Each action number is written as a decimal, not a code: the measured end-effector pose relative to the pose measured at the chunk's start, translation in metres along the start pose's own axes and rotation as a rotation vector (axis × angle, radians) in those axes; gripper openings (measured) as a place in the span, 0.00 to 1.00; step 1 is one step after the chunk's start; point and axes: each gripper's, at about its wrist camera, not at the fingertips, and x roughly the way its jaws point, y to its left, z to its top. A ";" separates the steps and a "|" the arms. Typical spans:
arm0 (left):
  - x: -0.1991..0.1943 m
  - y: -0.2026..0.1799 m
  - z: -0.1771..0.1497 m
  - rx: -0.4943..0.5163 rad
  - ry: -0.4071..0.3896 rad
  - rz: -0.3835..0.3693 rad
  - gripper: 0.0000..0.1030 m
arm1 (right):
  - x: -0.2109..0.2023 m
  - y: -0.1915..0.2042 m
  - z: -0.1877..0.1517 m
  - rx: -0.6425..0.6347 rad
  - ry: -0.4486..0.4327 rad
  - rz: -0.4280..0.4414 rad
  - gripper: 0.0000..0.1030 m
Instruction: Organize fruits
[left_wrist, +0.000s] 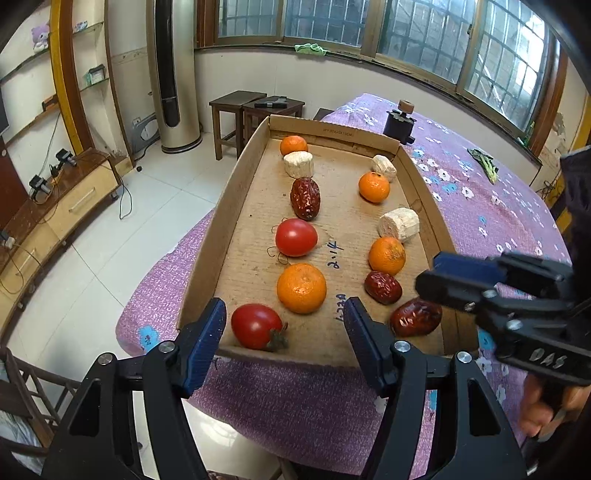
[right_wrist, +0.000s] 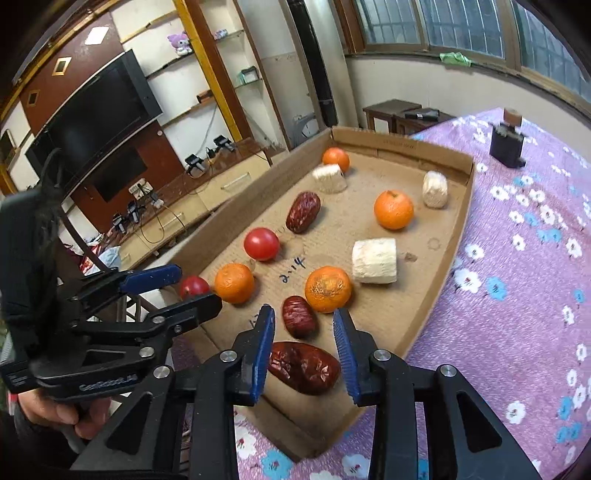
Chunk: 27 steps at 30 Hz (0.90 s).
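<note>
A shallow brown cardboard tray (left_wrist: 207, 258) lies on a purple flowered cloth (left_wrist: 498, 221) and carries the fruits in two rough rows running from its near edge to its far edge. The left gripper (left_wrist: 284, 325) hangs over the tray's near left corner with its jaws wide apart; a round red tomato with a dried stem (left_wrist: 256, 326) sits between them on the cardboard, touched by neither pad. The right gripper (right_wrist: 304, 345) hovers over the near right corner, jaws narrowly apart, with a large wrinkled dark-red date (right_wrist: 304, 367) lying between the pads; I cannot tell whether either pad still brushes it, but they do not look clamped.

Risks from here, as I judge them:
- The tomato is round and close to the near wall; a clipped pad on withdrawal could roll it into the big orange mandarin (left_wrist: 301, 288) just beyond.
- The date lies beside a smaller dark-red date (right_wrist: 299, 317) and a speckled orange mandarin (right_wrist: 328, 290); a sideways drag could push all three out of line.
- The two grippers work close together, so crossing paths may cause a collision.
- The tray is light, and a bumped wall could shift it on the cloth.
</note>
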 end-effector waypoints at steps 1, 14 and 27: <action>-0.003 -0.002 -0.001 0.006 -0.004 0.001 0.63 | -0.006 0.000 0.000 -0.011 -0.008 0.006 0.41; -0.033 -0.038 -0.019 0.099 -0.078 0.061 0.76 | -0.045 -0.022 -0.012 -0.185 -0.038 0.061 0.76; -0.049 -0.060 -0.034 0.158 -0.111 0.140 0.82 | -0.055 -0.009 -0.029 -0.448 -0.077 0.097 0.87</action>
